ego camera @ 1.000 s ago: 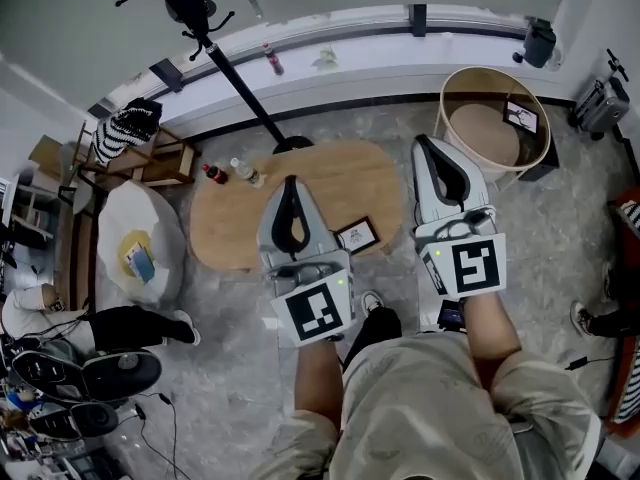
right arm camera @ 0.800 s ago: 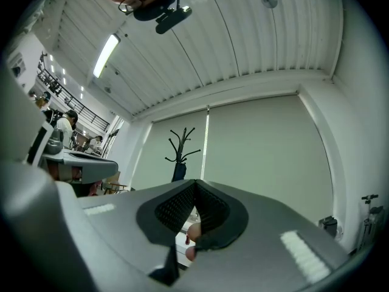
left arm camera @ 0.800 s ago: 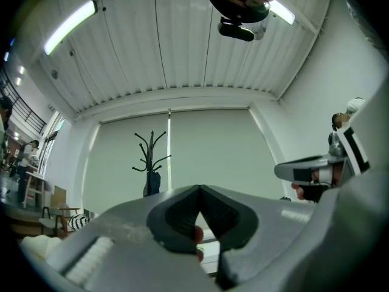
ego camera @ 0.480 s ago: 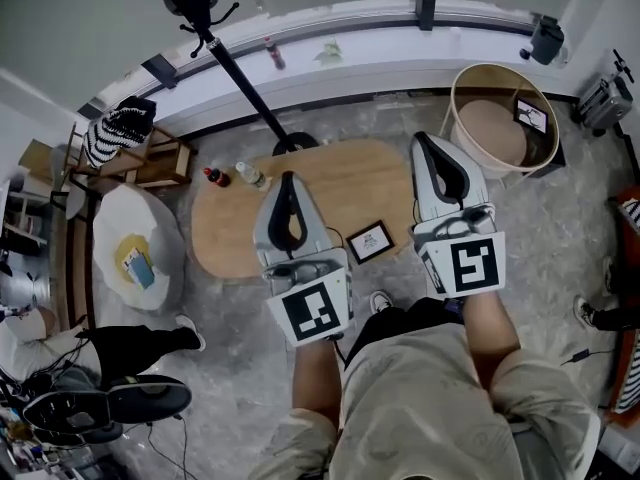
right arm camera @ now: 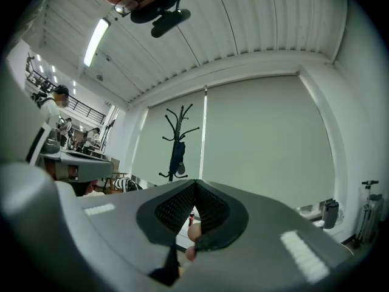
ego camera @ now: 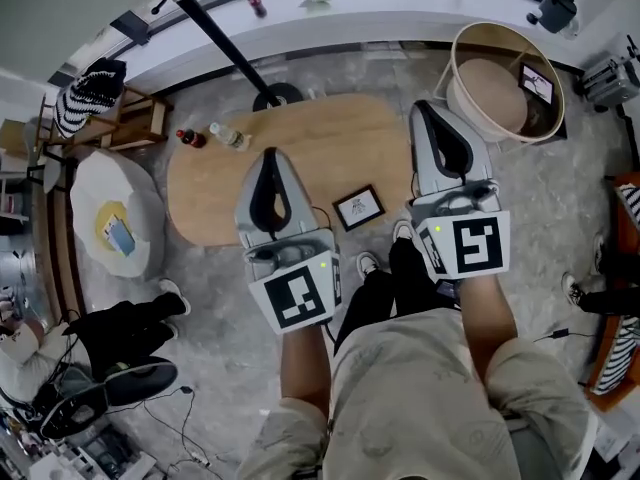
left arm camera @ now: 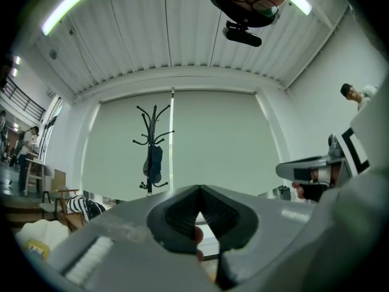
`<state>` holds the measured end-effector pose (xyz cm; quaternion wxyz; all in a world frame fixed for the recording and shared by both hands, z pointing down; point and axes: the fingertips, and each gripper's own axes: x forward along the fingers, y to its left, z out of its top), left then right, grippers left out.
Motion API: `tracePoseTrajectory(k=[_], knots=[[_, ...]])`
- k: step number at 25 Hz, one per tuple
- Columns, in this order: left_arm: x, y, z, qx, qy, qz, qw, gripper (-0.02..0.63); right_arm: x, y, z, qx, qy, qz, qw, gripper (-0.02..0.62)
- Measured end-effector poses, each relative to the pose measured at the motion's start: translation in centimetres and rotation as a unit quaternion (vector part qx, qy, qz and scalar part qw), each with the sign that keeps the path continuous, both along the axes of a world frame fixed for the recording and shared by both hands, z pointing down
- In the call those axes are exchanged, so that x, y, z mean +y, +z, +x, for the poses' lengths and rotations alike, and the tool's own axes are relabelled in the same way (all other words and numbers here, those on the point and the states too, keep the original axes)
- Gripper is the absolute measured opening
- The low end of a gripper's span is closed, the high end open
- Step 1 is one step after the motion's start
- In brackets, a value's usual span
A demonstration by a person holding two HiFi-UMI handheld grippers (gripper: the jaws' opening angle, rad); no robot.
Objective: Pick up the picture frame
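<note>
**Both grippers shut and empty; picture frame flat on the table**

Left gripper (ego camera: 270,158): in its own view (left arm camera: 199,190) I read the two dark ribbed pads meeting at the tip, no gap at the front. Nothing is clamped between them. Through the loop behind the tip I only see background.

Right gripper (ego camera: 428,110): same reading in its own view (right arm camera: 194,184). The pads are closed tip to tip, with nothing held.

Picture frame (ego camera: 358,207): small, dark-bordered, lying flat on the oval wooden table (ego camera: 330,148), close to the table's near edge and turned slightly askew. In the head view it sits in the gap between the two grippers. Neither gripper touches it.

Both grippers look out level rather than down. Each gripper view shows the coat stand (left arm camera: 152,151) against a pale roller blind (left arm camera: 213,139), and the frame appears in neither.

Other items noted from the head view:
- Two bottles (ego camera: 228,136) at the far left end of the table, one dark and one clear, well apart from the frame.
- Coat stand base on the floor, just beyond the table's far edge.
- A round wooden tub (ego camera: 470,48) on the floor to the right of the table.
- A white beanbag (ego camera: 110,223) to the left of the table.
</note>
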<state>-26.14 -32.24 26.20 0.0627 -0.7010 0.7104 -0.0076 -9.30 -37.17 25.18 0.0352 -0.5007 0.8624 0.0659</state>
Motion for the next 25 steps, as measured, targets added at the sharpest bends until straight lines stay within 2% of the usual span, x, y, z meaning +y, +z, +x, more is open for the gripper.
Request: tracePoseTrajectory(k=[9, 16, 25], knots=[[-2.2, 9.9, -0.5, 0.017, -0.017, -0.087, 0.9959, 0.003, -3.0, 9.6, -0.1, 0.017, -0.012, -0.082, 0.996, 0.002], [-3.8, 17.2, -0.8, 0.030, -0.022, -0.129, 0.9910, 0.003, -4.4, 17.7, -1.0, 0.035, -0.028, -0.144, 0.989, 0.002], [-3.8, 26.7, -1.9, 0.054, -0.040, -0.200, 0.9775, 0.003, -4.6, 27.9, -2.1, 0.062, -0.047, -0.221, 0.972, 0.002]])
